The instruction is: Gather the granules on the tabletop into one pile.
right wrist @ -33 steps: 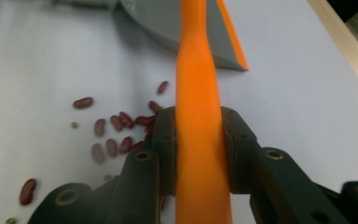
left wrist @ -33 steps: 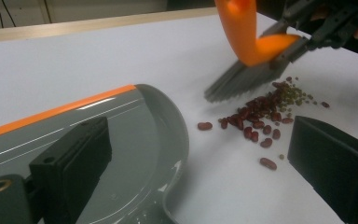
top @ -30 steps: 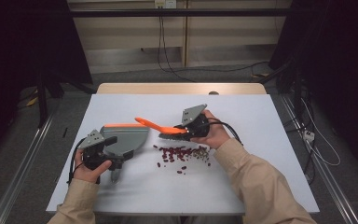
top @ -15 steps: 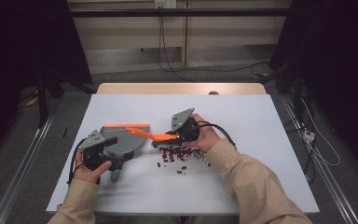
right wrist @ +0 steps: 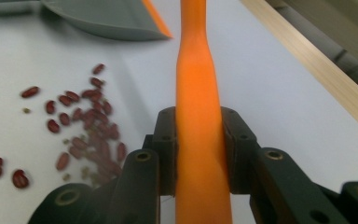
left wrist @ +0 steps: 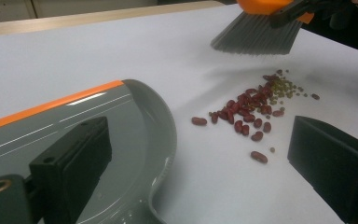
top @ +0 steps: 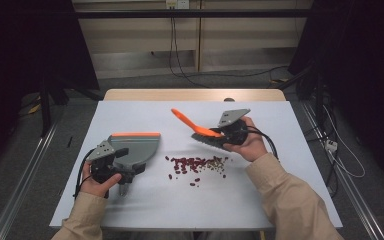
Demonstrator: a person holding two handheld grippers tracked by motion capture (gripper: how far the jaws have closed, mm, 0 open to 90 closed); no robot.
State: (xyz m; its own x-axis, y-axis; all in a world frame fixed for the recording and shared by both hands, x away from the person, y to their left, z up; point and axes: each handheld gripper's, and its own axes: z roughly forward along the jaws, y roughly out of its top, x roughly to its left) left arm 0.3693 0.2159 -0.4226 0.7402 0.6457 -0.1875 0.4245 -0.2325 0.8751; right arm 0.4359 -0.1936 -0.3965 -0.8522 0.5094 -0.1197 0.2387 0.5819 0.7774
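Unlabelled orange brush (top: pixel 194 126) in right hand-held gripper (top: pixel 223 134) above beans (top: pixel 198 163)

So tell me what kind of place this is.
Probably a lab or recording room rather than a home: one plain white table, cables hanging down the bare wall behind, dark curtains at the sides, and metal rails on the floor.

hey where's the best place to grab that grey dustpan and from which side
Probably the narrow handle end of the dustpan, approached from the person's side. The orange-edged lip faces away across the table, and the left gripper is at that rear end, with one jaw over the pan's inside in the left gripper view, leaving the mouth clear.
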